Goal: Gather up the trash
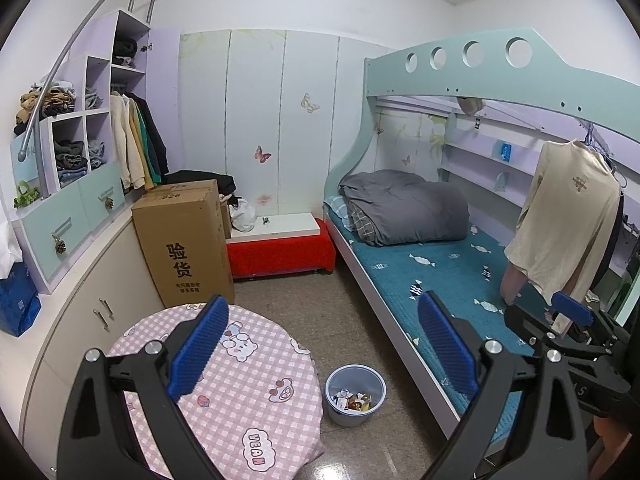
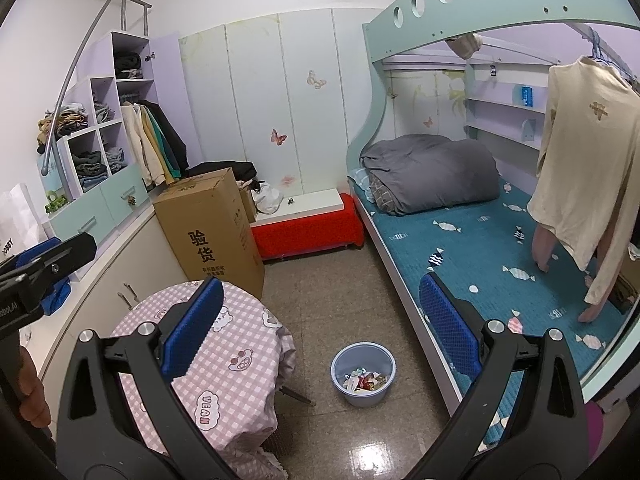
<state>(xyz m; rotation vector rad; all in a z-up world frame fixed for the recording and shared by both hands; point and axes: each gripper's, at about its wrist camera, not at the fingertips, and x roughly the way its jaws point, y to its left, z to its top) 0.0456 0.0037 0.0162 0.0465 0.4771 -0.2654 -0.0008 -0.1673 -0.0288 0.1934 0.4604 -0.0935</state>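
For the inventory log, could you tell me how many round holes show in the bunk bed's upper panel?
4, in a row along the bunk bed's upper panel. More may be hidden beyond the frame.

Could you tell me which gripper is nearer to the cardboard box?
Left. The left gripper sits on the cardboard box side; the right gripper is over by the bed.

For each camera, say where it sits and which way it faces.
Left wrist: on the left gripper, looking down the room over the table and bin; the right gripper shows at right.
Right wrist: on the right gripper, facing the same way; the left gripper and a hand show at left.
Shared: bin, table, box, bed.
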